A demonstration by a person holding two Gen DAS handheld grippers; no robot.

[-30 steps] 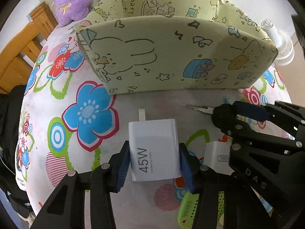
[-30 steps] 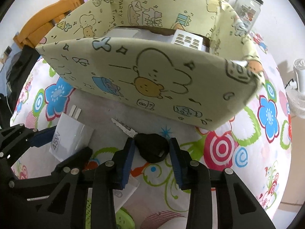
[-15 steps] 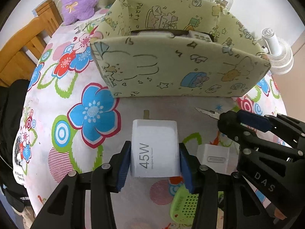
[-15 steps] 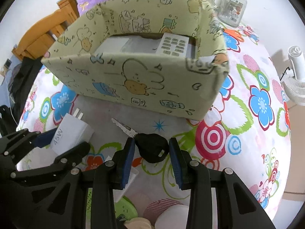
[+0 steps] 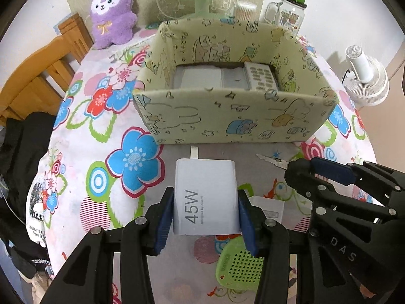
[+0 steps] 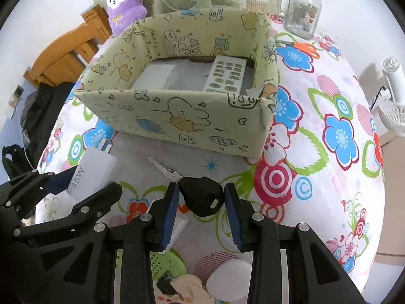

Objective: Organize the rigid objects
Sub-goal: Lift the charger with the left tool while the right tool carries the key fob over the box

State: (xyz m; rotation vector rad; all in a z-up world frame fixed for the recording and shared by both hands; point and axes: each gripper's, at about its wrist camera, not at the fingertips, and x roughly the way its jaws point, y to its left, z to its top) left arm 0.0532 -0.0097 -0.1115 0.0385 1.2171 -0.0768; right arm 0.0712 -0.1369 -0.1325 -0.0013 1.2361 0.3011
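Note:
My left gripper (image 5: 205, 219) is shut on a white 45W charger (image 5: 205, 177), held off the flowered tablecloth with its prongs toward the box. In the right wrist view the same charger (image 6: 96, 169) shows at the left. My right gripper (image 6: 201, 190) is shut on the black head of a key (image 6: 202, 198), whose metal blade (image 6: 164, 169) sticks out to the left. Just beyond both stands an open cartoon-print box (image 5: 227, 119), also (image 6: 177, 116). It holds a white keypad remote (image 6: 226, 73) and flat pale items.
A second white charger (image 5: 268, 206) and a green perforated gadget (image 5: 238, 268) lie under the grippers. A purple plush (image 5: 112, 12), a green fan and a glass jar mug (image 5: 288, 12) stand behind the box. There is a white fan (image 5: 364, 76) on the right and a wooden chair (image 5: 33, 76) on the left.
Both grippers have risen, carrying the charger and the key. The box now sits lower in both views, and its inside and the remote have come into sight.

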